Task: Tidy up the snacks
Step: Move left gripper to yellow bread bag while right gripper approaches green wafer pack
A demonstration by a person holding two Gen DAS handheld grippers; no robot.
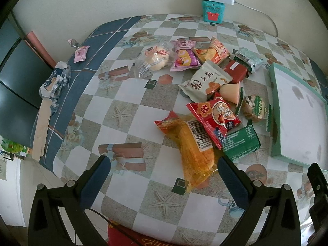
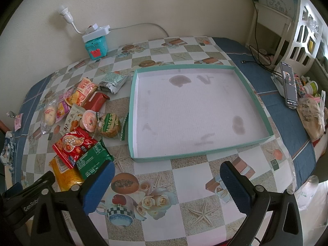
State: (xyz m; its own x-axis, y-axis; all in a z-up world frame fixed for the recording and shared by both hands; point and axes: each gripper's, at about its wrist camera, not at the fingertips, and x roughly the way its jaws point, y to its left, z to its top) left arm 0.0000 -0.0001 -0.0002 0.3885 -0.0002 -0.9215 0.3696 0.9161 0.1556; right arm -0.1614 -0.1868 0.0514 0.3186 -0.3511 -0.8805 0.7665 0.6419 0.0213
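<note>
Both claws (image 1: 162, 164) (image 2: 167, 169) tilted down, agape.

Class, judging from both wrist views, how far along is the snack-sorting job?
Done: nothing; the shallow teal-rimmed cardboard tray holds no snacks. In hand: nothing; the left gripper and right gripper are open. Left: the whole pile, from the long orange-wrapped cake to the dark green packet.

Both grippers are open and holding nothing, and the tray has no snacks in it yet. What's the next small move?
Probably lower the left gripper onto the orange snack pack and close. That pack lies nearest, its lower end already between the open fingers, while the teal tray sits bare beside the snack pile.
</note>
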